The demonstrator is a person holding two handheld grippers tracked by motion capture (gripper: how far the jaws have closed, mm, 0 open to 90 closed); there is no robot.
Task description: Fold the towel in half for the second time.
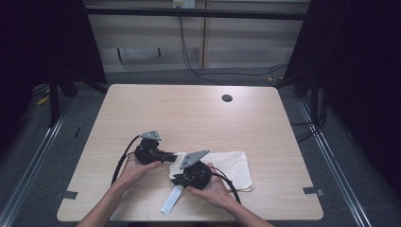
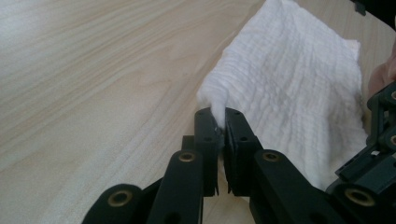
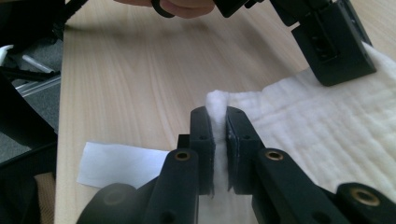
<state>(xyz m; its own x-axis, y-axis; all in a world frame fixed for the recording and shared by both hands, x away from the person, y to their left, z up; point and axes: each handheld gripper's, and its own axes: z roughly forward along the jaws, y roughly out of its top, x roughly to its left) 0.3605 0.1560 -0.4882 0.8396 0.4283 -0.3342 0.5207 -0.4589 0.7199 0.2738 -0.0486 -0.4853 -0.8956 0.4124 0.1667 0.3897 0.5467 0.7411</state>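
A white, ribbed cotton cloth (image 1: 227, 166) lies flat on the pale wooden table (image 1: 189, 113). The left gripper (image 2: 222, 122) pinches one corner; the right gripper (image 3: 218, 116) clamps the neighbouring corner.

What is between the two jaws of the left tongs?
A corner of the white cloth is pinched between the jaws of the left tongs, which are closed on it; the left gripper view shows it.

Bright, evenly lit tabletop (image 1: 189, 109), dark surroundings, soft blur up close.
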